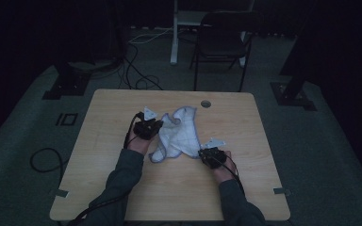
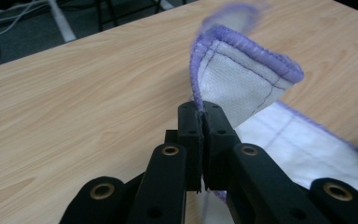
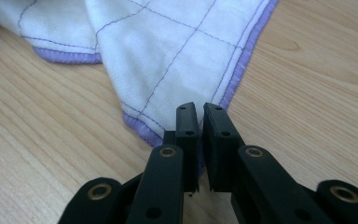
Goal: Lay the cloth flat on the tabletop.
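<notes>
A white cloth (image 1: 179, 134) with a purple hem and thin stitched lines lies crumpled on the middle of the wooden table (image 1: 169, 197). My left gripper (image 1: 159, 123) is at the cloth's left side. In the left gripper view it (image 2: 201, 109) is shut on a hemmed edge of the cloth (image 2: 242, 84), which curls up above the jaws, off the tabletop. My right gripper (image 1: 202, 153) is at the cloth's near right corner. In the right gripper view its jaws (image 3: 200, 112) are pressed almost together on that corner of the cloth (image 3: 168, 46), which lies flat on the wood.
A round cable hole (image 1: 205, 103) sits near the table's far edge. A dark folding chair (image 1: 221, 37) and a white table leg (image 1: 174, 33) stand beyond the table. Cables (image 1: 45, 160) lie on the floor at the left.
</notes>
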`<state>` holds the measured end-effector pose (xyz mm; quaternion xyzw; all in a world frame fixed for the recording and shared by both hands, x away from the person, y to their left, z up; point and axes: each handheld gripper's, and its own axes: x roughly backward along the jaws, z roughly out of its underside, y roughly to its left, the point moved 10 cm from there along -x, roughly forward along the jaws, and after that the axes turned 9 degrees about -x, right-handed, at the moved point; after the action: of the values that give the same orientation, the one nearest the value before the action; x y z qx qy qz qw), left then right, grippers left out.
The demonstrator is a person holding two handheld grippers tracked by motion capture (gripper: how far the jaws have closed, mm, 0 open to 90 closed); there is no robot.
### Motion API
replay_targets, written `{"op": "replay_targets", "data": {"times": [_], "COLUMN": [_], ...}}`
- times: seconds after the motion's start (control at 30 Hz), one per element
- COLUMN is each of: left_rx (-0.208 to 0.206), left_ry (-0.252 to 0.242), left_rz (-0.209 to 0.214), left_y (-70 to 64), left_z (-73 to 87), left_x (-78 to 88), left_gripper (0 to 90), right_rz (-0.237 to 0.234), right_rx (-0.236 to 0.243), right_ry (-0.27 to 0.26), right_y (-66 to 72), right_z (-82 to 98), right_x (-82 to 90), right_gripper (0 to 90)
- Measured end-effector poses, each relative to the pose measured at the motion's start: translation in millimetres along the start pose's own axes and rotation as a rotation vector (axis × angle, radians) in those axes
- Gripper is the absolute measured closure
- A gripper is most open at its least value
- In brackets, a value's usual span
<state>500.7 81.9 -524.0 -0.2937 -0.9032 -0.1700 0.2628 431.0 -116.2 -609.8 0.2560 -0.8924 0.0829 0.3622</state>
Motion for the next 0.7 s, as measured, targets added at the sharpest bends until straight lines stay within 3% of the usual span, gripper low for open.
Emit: {"op": "replay_targets", "data": {"times": [0.4,0.7], "left_rx": [0.056,0.109], "left_ry": [0.036,0.080], "left_rz": [-0.060,-0.099], "left_y": [34.4,58.1], "left_z": [26.9,57.6], "left_x": [6.7,10.4], "left_gripper": [87.9,87.8], "right_rz": [0.022,0.052], "right_rx": [-0.004,-0.023], "right_ry": [0.012,0.020], "right_y": [-9.1,-22.6], "right_z": [4.7,9.0], "right_x": [5.8,11.2], "right_gripper": [85.9,85.9]}}
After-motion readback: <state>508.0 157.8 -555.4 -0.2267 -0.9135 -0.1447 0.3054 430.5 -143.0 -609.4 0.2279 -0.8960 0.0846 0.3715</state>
